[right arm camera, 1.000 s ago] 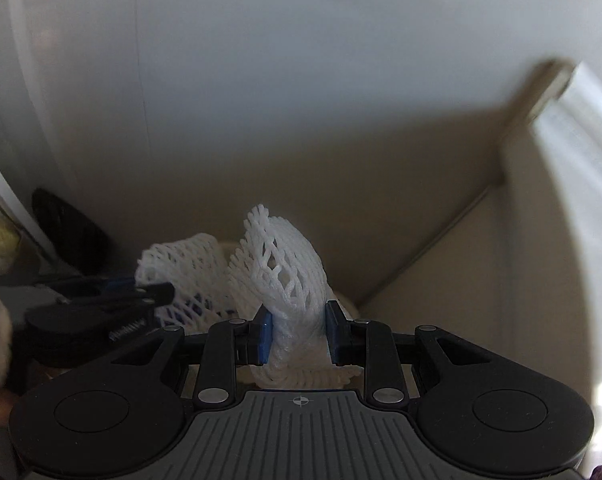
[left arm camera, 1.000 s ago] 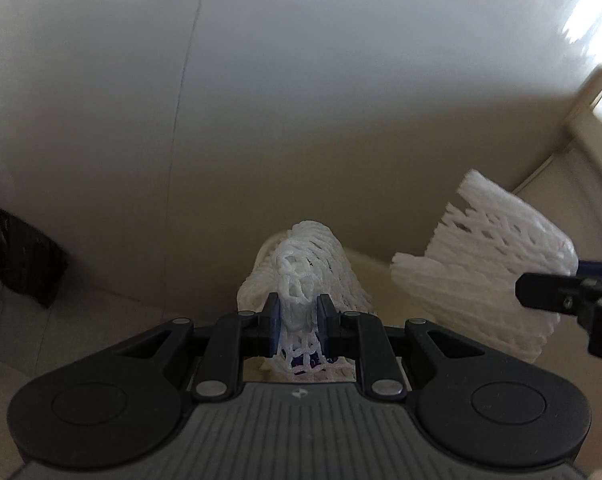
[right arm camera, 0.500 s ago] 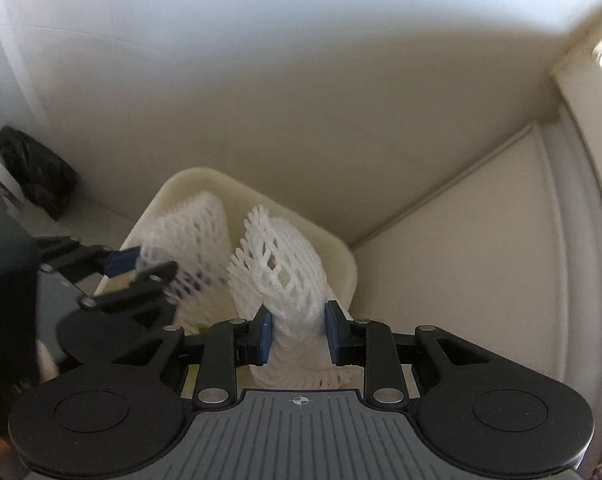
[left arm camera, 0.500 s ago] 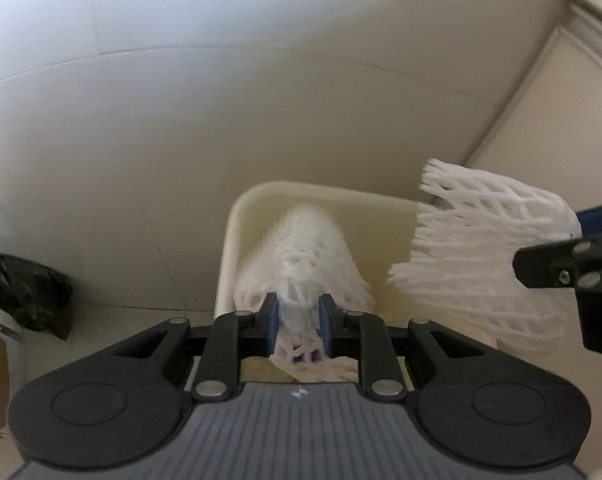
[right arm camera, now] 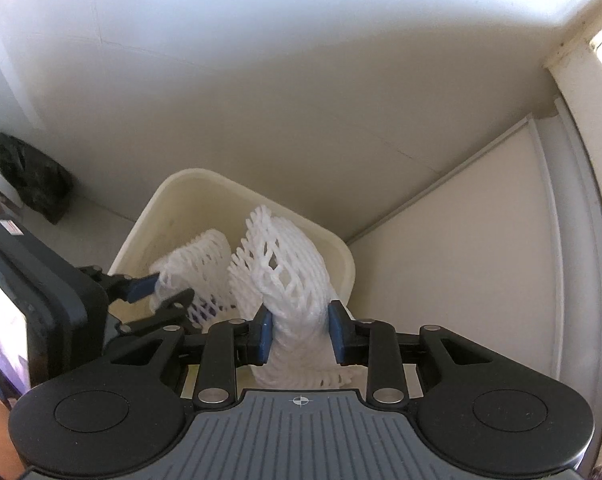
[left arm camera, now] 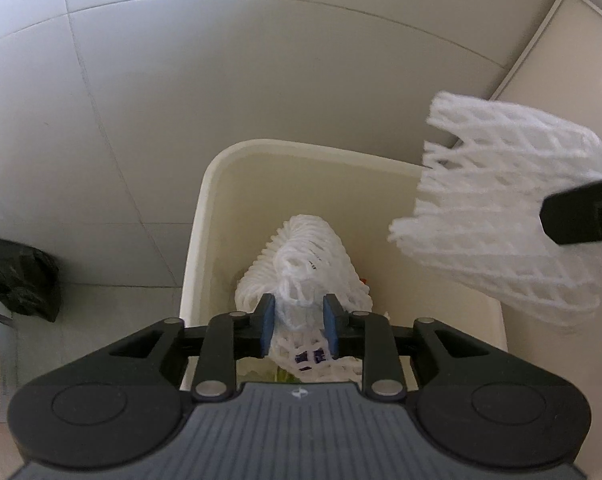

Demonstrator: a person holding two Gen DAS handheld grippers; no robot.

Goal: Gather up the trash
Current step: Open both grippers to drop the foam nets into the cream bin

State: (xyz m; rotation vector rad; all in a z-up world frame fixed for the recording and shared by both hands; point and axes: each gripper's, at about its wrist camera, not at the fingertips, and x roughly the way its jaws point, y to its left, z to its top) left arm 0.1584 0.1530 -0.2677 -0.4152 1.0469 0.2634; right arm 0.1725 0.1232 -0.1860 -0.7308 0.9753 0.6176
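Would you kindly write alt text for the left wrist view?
The left gripper holds a white foam net over an open cream bin, its jaws just easing apart. The right gripper's finger holds a second foam net at right.

Two foam nets (left arm camera: 305,276) (right arm camera: 289,276) above bin (left arm camera: 205,216), bag (left arm camera: 19,276) leftward

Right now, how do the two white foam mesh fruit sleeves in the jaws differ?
The white foam net in the left gripper is bunched narrow and hangs inside the cream plastic bin; the white foam net in the right gripper fans out wide, near the bin's rim. The left net shows dark purple marks; the right net looks plain. Both sit between jaws that have just been opening.
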